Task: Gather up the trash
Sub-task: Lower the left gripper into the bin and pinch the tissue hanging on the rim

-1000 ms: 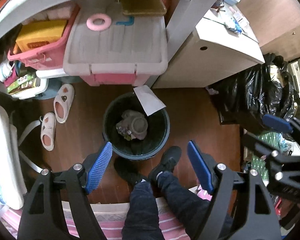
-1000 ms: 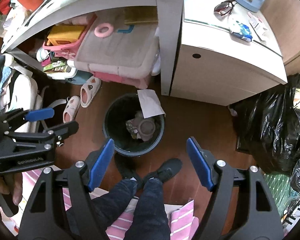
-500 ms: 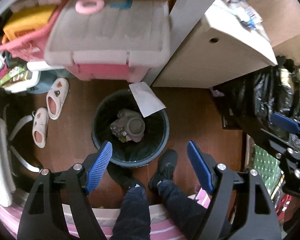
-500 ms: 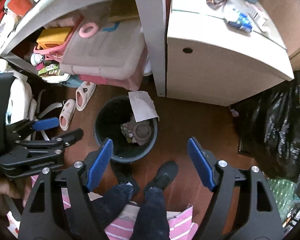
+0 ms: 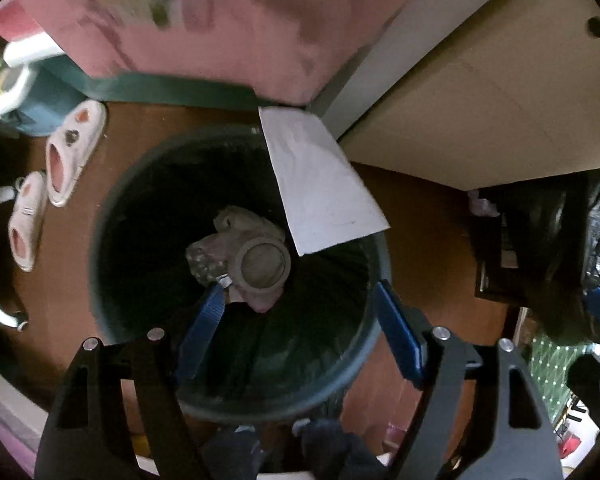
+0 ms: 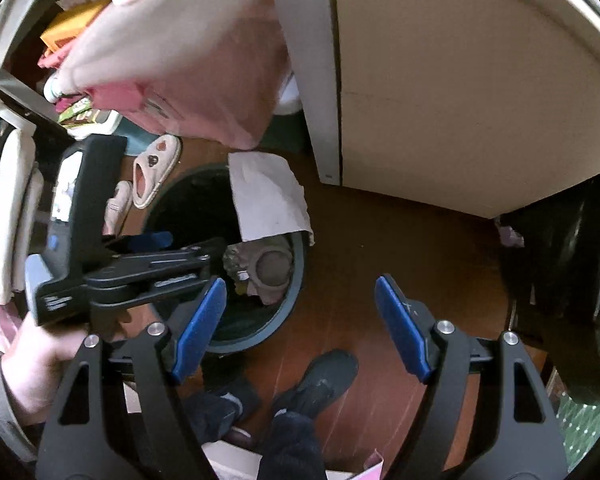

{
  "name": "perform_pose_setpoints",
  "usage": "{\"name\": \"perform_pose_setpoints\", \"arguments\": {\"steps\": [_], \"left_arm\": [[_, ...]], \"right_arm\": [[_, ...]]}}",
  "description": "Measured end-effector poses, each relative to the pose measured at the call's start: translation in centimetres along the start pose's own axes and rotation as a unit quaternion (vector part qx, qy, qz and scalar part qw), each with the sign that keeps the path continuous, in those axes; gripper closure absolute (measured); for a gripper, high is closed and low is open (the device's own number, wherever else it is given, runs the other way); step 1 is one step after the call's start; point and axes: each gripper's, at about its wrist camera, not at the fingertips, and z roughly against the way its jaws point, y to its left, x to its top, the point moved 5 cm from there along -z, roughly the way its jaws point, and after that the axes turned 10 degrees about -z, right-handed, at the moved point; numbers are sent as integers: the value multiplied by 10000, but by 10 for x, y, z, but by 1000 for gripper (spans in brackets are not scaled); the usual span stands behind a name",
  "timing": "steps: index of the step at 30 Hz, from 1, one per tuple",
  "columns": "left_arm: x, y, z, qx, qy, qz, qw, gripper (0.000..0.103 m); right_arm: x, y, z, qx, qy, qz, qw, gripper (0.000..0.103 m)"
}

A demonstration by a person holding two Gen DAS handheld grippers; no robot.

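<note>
- The white cabinet (image 6: pixel 452 92) stands beyond the trash bin (image 5: pixel 112 264), on its far right side, with a pale desk leg (image 6: pixel 312 72) between it and the pink storage box (image 6: pixel 188 80). Both crowd the bin's far rim, which probably explains why the bin sits out on the open wooden floor (image 6: pixel 380 248), where a person can reach it from above.
- Black garbage bags (image 6: pixel 572 264) are heaped well to the right of the bin, likely the place where collected trash ends up.
- The bin is dark, round and lined. It holds a crumpled pinkish wad of trash (image 5: pixel 244 248) with a round lid-like piece on top, lying near the middle of the bottom.
- The left claw (image 5: pixel 296 320) hangs directly above the bin mouth with its blue pads spread wide and nothing between them. One pad is over the bin's interior near the wad and the other is over the near right rim, a stance that suits reaching down inside.
- The right claw (image 6: pixel 300 320) is also spread and empty. It is held over bare floor just right of the bin, apparently waiting.
- A white paper sheet (image 5: pixel 320 184) lies draped across the bin's far right rim, half in and half out. It looks like the easiest piece to take or push in.
- Two pale slippers (image 5: pixel 72 152) lie on the floor left of the bin.
</note>
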Motion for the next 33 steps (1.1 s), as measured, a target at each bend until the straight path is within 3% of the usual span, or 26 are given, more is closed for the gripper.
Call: {"name": "perform_pose_setpoints", "arguments": {"steps": [10,11,12,13,15,18,24,29,30,32,33], "left_arm": [[23,4,-62,-30,-172,147,9997,32],[25,4,-66,-19,-174,149,9997,36],[27,5,-70,6,-149,147,9998,51],[27,6,-75,20,-87,158,9998,75],[27,9,-84,54,45,170,9998,99],[28,11,-86,117,-1,125,9999,103],[25,9,-81,64,-114,-34,9999,103],[21,17,-74,11,-172,176,9997,102],[20,18,-72,-8,-188,203,9996,98],[16,19,-72,-67,-148,209,9996,81],[14,20,-72,-109,-130,224,9996,63]], "right_arm": [[-18,-18,-41,-19,-39,-3,10000,26],[-20,-18,-43,-24,-34,6,10000,26],[-22,-19,-46,-33,-30,18,10000,26],[-22,-19,-47,-36,-30,16,10000,26],[-25,-21,-52,-42,-16,6,10000,26],[-27,-21,-53,-59,-6,-16,10000,26],[-28,-21,-53,-75,27,-52,10000,26],[-26,-18,-56,-61,53,-9,10000,25],[-25,-17,-58,-62,61,2,10000,25],[-25,-14,-61,-46,88,-9,9999,24],[-25,-13,-61,-43,86,-10,10000,24]]}}
